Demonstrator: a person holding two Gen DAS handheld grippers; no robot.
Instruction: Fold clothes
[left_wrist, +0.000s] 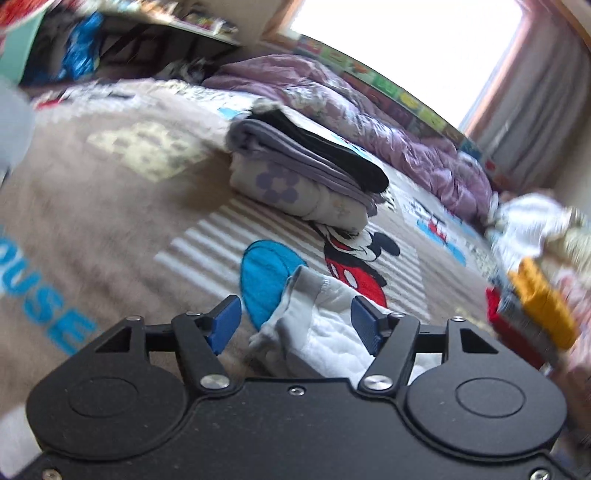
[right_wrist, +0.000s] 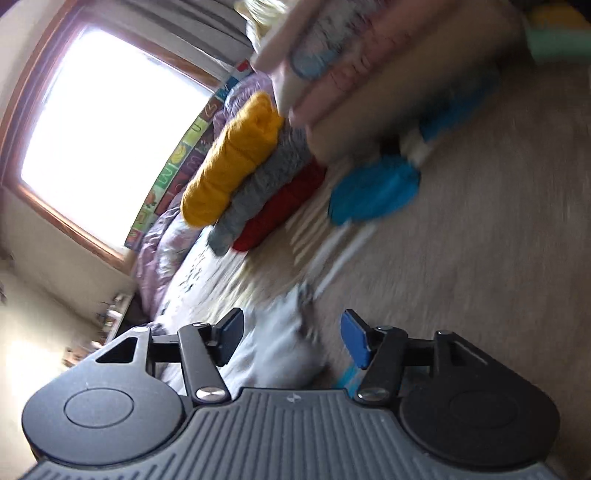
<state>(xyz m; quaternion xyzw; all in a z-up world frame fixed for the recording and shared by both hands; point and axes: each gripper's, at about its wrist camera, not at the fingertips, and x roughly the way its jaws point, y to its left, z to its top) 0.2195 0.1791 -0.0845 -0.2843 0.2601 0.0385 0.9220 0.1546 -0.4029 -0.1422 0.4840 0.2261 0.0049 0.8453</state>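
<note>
A small white and grey garment (left_wrist: 314, 325) lies crumpled on the brown Mickey Mouse blanket (left_wrist: 110, 229), between the blue pads of my left gripper (left_wrist: 295, 323), which is open around it. The right wrist view is tilted and blurred. There the same pale garment (right_wrist: 280, 339) lies between the blue pads of my right gripper (right_wrist: 291, 338), which is open too. I cannot tell whether either gripper touches the cloth.
A folded stack of lilac, grey and black clothes (left_wrist: 303, 166) sits on the blanket ahead. A second stack of yellow, grey and red knits (right_wrist: 243, 170) lies to the right (left_wrist: 532, 314). A purple quilt (left_wrist: 369, 110) runs along the window side. Unfolded white clothes (left_wrist: 528, 225) lie far right.
</note>
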